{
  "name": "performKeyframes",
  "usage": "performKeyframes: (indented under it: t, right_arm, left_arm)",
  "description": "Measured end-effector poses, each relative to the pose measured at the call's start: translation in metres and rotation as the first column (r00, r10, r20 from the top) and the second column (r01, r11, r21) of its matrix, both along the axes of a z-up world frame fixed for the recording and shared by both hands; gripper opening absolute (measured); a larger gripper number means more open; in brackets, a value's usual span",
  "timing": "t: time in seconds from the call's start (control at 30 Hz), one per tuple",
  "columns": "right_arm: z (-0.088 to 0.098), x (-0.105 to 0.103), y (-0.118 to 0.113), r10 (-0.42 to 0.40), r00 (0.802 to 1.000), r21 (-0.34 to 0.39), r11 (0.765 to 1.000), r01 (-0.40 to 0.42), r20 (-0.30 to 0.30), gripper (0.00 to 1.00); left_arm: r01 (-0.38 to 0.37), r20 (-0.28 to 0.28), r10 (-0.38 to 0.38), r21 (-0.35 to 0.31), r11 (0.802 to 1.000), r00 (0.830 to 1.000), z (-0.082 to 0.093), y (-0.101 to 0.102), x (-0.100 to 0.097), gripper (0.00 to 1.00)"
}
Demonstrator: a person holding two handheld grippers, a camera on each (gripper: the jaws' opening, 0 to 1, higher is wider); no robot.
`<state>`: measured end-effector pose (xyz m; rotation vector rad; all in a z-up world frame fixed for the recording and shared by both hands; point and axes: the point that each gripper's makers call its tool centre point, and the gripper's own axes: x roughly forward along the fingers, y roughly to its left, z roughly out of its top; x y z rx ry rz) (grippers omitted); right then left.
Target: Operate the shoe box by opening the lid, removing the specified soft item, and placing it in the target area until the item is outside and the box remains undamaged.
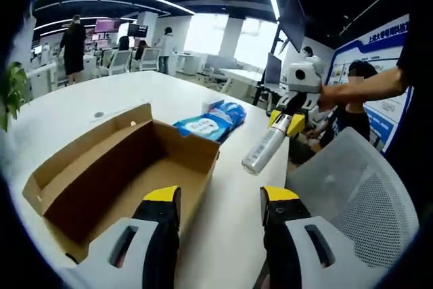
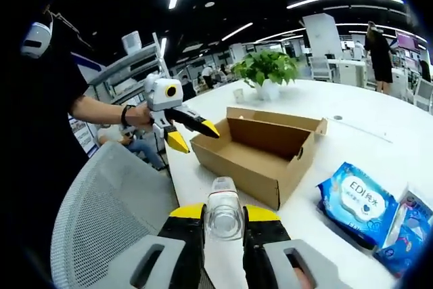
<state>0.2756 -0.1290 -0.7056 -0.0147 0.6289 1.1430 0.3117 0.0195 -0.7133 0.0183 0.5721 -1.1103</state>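
Observation:
An open brown cardboard shoe box (image 1: 128, 167) (image 2: 260, 150) sits on the white table (image 1: 88, 103), and its inside looks bare. My left gripper (image 1: 220, 201) is open with nothing between its jaws, near the box's right end; in the right gripper view the left gripper (image 2: 196, 137) hovers by the box's left corner. My right gripper (image 2: 223, 213) is shut on a clear bottle (image 2: 222, 216). In the left gripper view the right gripper (image 1: 287, 123) holds that bottle (image 1: 264, 147) above the table edge. Blue wipes packs (image 1: 215, 121) (image 2: 357, 206) lie beside the box.
A grey mesh chair (image 1: 358, 194) (image 2: 108, 214) stands at the table edge by my hands. A potted plant (image 2: 266, 69) sits behind the box. A person's arm (image 2: 101, 109) holds the left gripper. Desks, monitors and people fill the office behind.

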Motion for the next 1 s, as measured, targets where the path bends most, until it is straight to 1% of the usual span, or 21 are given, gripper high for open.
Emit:
performKeyframes:
  t: [0.07,0.17,0.33,0.47,0.57,0.73,0.87,1.0]
  right_arm:
    - [-0.003,0.002,-0.007,-0.012,1.0,-0.013,1.0,0.012,-0.005,0.16]
    - [-0.007,0.006,-0.015,-0.027,1.0,-0.026,0.999,0.027,-0.013,0.16]
    - [-0.01,0.012,-0.028,-0.041,0.999,-0.044,0.998,0.04,-0.017,0.16]
    - [-0.013,0.019,-0.038,-0.061,0.998,-0.051,0.997,0.06,-0.024,0.16]
    - [-0.014,0.026,-0.046,-0.072,0.997,-0.057,0.996,0.07,-0.026,0.16]
    - [-0.013,0.036,-0.057,-0.065,0.998,-0.071,0.995,0.063,-0.025,0.16]
    - [-0.014,0.047,-0.067,-0.059,0.998,-0.091,0.994,0.057,-0.024,0.16]
    - [-0.013,0.058,-0.073,-0.061,0.998,-0.103,0.993,0.059,-0.022,0.16]
  left_arm:
    - [-0.028,0.001,0.028,0.005,1.0,1.0,0.0,0.002,0.003,0.5]
    - [-0.089,-0.005,0.089,0.005,0.996,0.996,-0.002,0.009,0.009,0.52]
    - [-0.143,-0.012,0.143,0.012,0.99,0.99,-0.006,0.019,0.009,0.52]
    - [-0.209,-0.016,0.209,0.02,0.978,0.978,-0.007,0.028,0.012,0.52]
    - [-0.238,-0.022,0.238,0.019,0.971,0.971,-0.008,0.03,0.011,0.52]
    - [-0.266,-0.025,0.267,0.027,0.964,0.963,-0.01,0.033,0.009,0.52]
    - [-0.279,-0.014,0.28,0.05,0.959,0.96,-0.013,0.032,0.006,0.52]
    - [-0.304,-0.011,0.305,0.049,0.951,0.952,-0.011,0.033,0.005,0.52]
